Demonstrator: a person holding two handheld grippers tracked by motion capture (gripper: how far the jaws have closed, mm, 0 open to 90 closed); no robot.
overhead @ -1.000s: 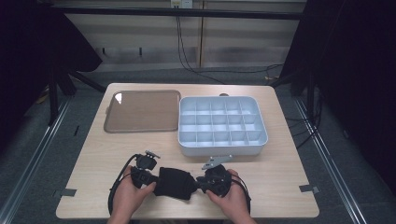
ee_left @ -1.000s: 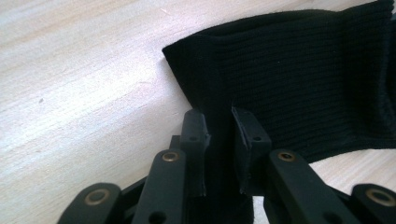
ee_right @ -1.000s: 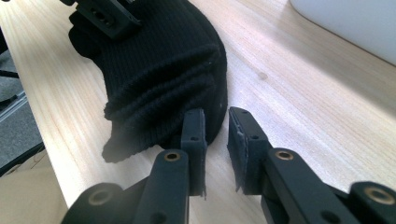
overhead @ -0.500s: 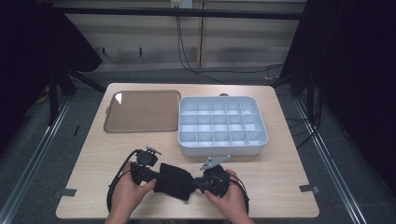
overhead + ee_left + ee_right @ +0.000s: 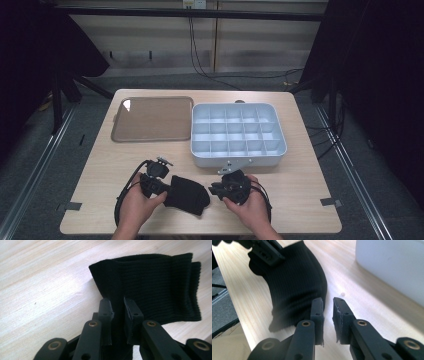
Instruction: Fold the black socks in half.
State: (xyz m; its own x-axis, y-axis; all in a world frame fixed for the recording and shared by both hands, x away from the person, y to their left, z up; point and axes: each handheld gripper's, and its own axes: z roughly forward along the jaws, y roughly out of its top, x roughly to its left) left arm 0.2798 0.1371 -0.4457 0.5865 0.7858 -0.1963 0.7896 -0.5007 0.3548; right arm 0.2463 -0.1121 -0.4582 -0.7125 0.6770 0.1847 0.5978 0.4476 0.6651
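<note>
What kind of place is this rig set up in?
Likely a lab data-collection station: a lone wooden table on grey floor, dark curtains at both sides, cables hanging down the back wall, and hand-held grippers working a black knit cloth.

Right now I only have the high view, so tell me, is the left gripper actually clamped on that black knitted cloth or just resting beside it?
Observer: Clamped. In the left gripper view the left gripper has the black ribbed knitted cloth pinched between its jaws.
Operator: And the right gripper, has it got any cloth?
Observer: No. In the right gripper view the right gripper has a narrow gap with bare wooden table showing through; the cloth edge lies just beside its jaw.
Operator: What is near the right gripper?
Observer: The white plastic compartment tray's outer wall stands off to one side.
</note>
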